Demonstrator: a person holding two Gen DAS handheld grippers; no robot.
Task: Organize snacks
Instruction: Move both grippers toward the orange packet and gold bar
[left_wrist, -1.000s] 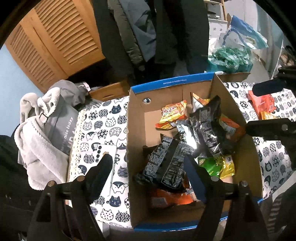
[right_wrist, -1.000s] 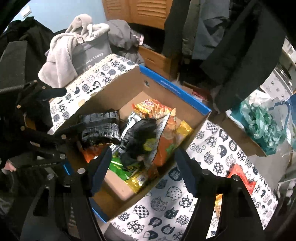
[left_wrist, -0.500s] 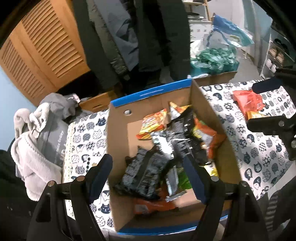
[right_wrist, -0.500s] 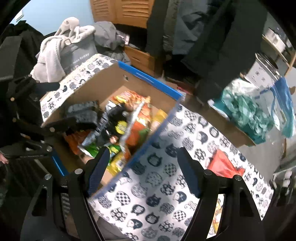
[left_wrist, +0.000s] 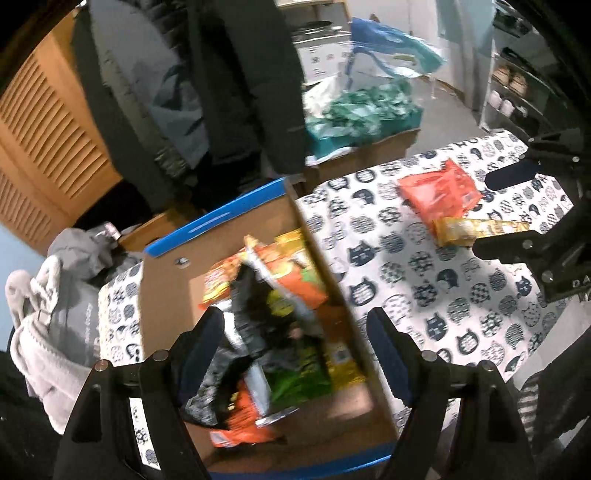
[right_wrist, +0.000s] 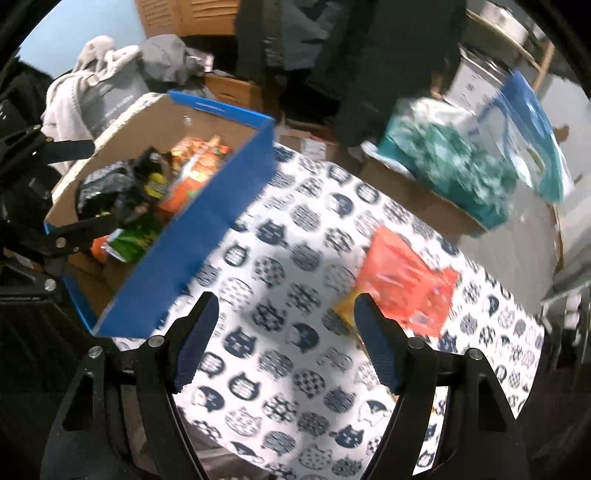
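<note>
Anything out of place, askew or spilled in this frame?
Two snacks lie outside the cardboard box: a red packet and a yellow packet partly under it, loose on the cat-print cloth. Inside the box, packets are piled haphazardly, some standing on edge. Nothing looks spilled or torn.

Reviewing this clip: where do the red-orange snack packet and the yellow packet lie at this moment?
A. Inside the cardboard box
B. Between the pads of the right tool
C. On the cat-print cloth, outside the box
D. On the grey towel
C: the red-orange packet and the yellow packet beside it lie on the cat-print cloth, apart from the cardboard box, and the right tool stands open with nothing between its pads.
</note>
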